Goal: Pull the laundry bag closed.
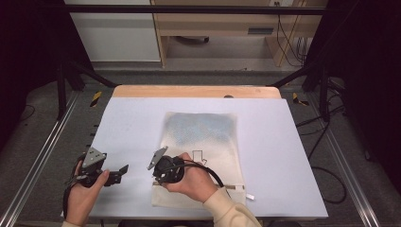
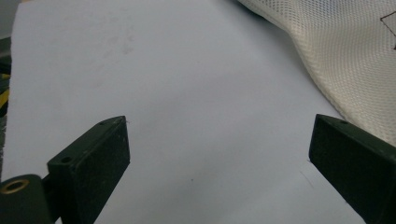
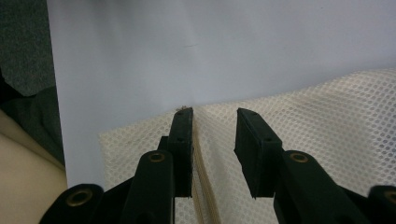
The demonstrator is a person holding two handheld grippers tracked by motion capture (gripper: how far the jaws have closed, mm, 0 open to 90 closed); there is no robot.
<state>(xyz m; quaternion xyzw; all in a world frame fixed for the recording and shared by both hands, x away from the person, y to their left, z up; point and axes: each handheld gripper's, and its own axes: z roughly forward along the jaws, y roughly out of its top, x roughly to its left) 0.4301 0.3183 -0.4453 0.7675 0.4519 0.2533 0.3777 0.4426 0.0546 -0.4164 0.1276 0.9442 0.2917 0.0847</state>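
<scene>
A cream mesh bag (image 1: 208, 142) lies flat on the white table (image 1: 127, 123), with something bluish inside its far half and a printed arrow (image 1: 198, 156) near the middle. My right gripper (image 1: 157, 177) is at the bag's near-left corner. In the right gripper view its jaws (image 3: 214, 114) stand slightly apart over the mesh (image 3: 327, 116), and a raised fold of the bag's edge lies along the inner face of the left jaw. My left gripper (image 1: 120, 174) hovers left of the bag. Its jaws (image 2: 219, 154) are wide open over bare table, with the mesh (image 2: 336, 46) off to the right.
A white tag (image 1: 249, 196) sticks out at the bag's near-right corner by the zipper. A wooden strip (image 1: 196, 91) runs along the table's far edge. Black frame posts stand at both sides, and cables (image 1: 326, 170) trail on the floor at right.
</scene>
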